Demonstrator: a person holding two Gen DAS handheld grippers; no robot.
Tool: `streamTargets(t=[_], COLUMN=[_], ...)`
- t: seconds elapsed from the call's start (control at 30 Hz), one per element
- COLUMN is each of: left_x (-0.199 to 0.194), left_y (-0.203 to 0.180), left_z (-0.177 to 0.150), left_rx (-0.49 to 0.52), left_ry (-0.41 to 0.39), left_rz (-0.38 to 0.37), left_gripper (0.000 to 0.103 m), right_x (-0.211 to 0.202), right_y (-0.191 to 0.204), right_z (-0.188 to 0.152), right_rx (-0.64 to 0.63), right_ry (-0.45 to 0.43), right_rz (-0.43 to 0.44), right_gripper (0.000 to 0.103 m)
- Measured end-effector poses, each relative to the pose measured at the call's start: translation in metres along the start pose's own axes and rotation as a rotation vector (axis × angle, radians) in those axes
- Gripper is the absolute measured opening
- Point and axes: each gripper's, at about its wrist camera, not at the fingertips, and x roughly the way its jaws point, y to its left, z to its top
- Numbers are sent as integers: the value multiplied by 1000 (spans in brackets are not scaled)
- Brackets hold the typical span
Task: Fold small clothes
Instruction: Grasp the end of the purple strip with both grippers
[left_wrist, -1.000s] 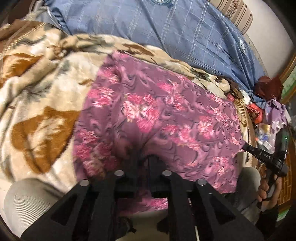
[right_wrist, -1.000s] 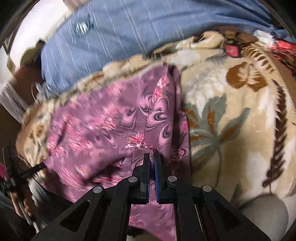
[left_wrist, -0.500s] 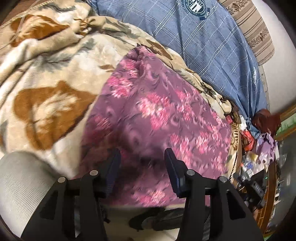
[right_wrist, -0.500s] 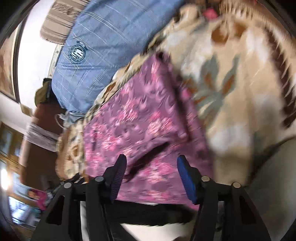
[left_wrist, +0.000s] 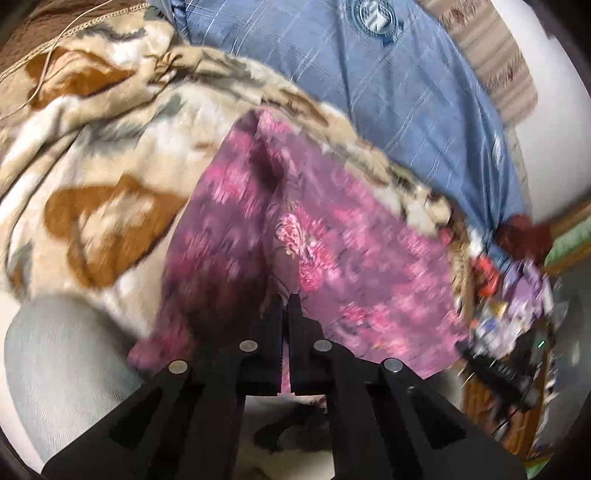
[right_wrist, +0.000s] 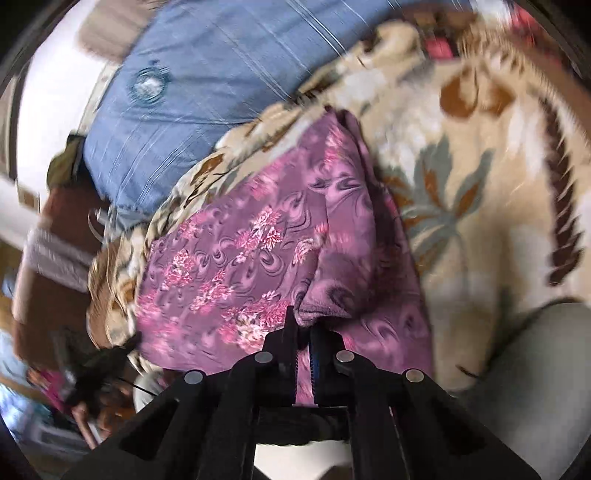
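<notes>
A purple garment with pink flowers lies on a cream and brown blanket. My left gripper is shut on the garment's near edge and pulls it into a raised ridge. In the right wrist view the same garment shows, and my right gripper is shut on its near edge, where a bunched fold rises at the fingertips. The right half of the garment lies folded over.
A blue checked pillow lies behind the garment and also shows in the right wrist view. Small clutter sits at the right. The person's grey-clad knee is near the left gripper, the other by the right.
One second ago both grippers were shut on the garment. Half a second ago both were open above it. Now both are shut on its near edge again, lifting folds.
</notes>
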Motion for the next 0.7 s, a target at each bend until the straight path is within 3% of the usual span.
streamTargets(t=[0.1,0.2,0.27,0.33,0.37,0.4,0.47,0.57,0.63,0.67,0.7], left_x=[38,53,41,36,36,36,30,23,34,41,51], left_y=[20,25,18,15,18,21,28,31,27,26,24], left_z=[-19,-24,-23,-22,-22,-22,-23,-21,-16,-14,-12], left_rx=[-7,-56,-18,35,47,45,27,-3,-4,-1,6], left_ry=[51,73,41,8,8,22,21,-8,7,21,40], left_rz=[118,97,106,158,181,193,166,133,138,138,135], left_gripper=[0,1,1,5,16,18,18,21,21,21,21], right_x=[38,72,65,49,46,45,32,23,36,46,54], right_y=[-16,-28,-26,-21,-22,-25,-35,-42,-44,-43,-42], right_z=[-23,-37,-39,-38,-36,-34,-29,-23,-17,-16,-16], right_rx=[-1,9,22,-17,-34,-31,37,60,63,59,56], right_ry=[108,152,132,80,69,82,45,-2,30,53,68], right_rz=[-22,-86,-74,-80,-97,-105,-64,-56,-71,-77,-97], right_gripper=[5,5,5,13,23,36,37,54,54,48,30])
